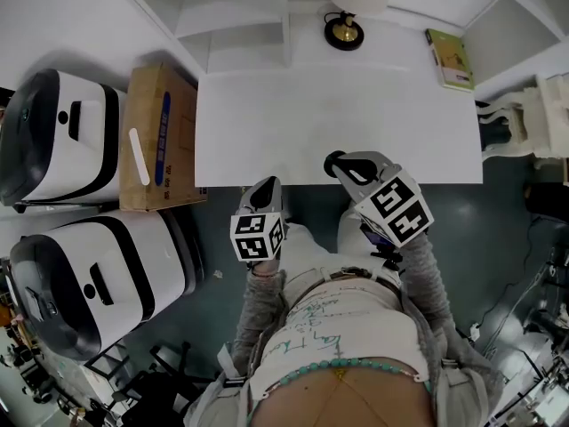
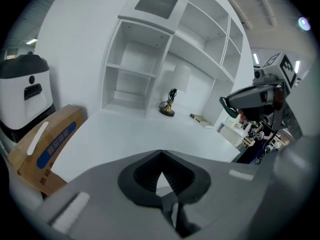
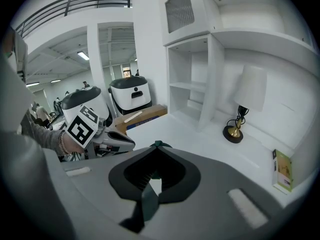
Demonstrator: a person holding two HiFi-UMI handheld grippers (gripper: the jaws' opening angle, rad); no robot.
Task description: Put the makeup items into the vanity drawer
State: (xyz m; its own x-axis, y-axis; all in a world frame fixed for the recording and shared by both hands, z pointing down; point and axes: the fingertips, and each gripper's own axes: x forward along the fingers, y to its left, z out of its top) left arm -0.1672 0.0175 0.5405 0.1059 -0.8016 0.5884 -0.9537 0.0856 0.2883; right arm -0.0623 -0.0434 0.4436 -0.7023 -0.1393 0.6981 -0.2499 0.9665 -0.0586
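Tabletop (image 1: 338, 123) of the white vanity fills the middle of the head view, with white shelving (image 1: 231, 12) along its far edge. Two white-and-black machines (image 1: 62, 136) stand at the left, beside a cardboard box (image 1: 160, 136). Both grey-sleeved forearms reach forward from the bottom centre. The left gripper (image 1: 269, 183) hangs just off the near edge, its jaws closed on nothing. The right gripper (image 1: 338, 164) sits over that edge, clenched, with a dark green bit at its tips that may be pad or item. A lamp (image 1: 344, 32) stands at top centre and a book (image 1: 450, 59) at upper right.
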